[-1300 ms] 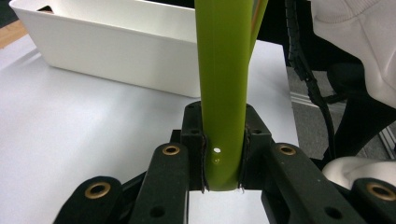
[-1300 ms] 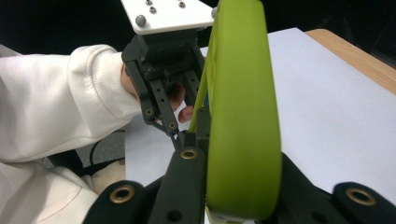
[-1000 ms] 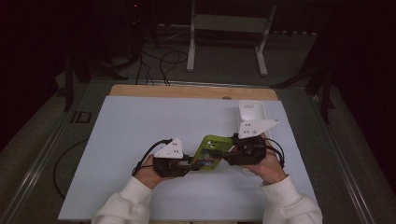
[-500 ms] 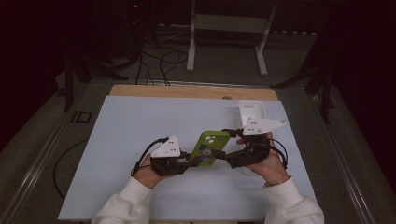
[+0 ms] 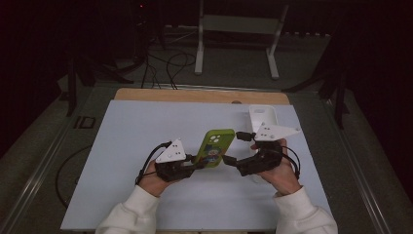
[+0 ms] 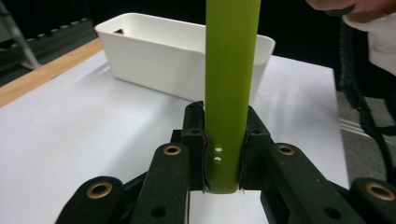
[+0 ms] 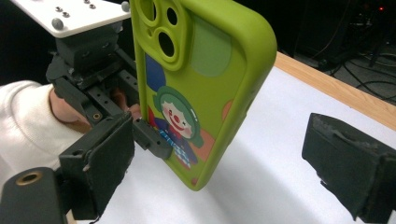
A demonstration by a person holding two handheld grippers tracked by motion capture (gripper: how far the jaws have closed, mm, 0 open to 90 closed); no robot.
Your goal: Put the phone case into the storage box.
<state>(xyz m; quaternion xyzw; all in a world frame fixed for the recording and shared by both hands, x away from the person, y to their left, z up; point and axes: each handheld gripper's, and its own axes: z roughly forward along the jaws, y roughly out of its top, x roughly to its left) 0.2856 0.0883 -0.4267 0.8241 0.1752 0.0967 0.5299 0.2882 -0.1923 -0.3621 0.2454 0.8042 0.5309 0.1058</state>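
**Phone case clamped by left gripper, right gripper open**

Green phone case (image 5: 214, 147) held upright above white counter (image 5: 122, 146), bottom end clamped between jaws of left gripper (image 6: 223, 154). Right gripper (image 7: 224, 154) alongside, jaws spread wide either side of case, not touching it. White bin (image 6: 154, 51) standing on counter beyond, near right hand (image 5: 280, 173).

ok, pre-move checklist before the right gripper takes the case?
1. Left gripper shut on case: ok.
2. Case off the table, upright on its bottom end: ok.
3. Right gripper open: ok.
4. Case between the right jaws: ok, but nearer the left-hand pad in the right gripper view.
5. Right pads touching the case: cannot tell on that near side.
6. White bin apart from both grippers: ok.
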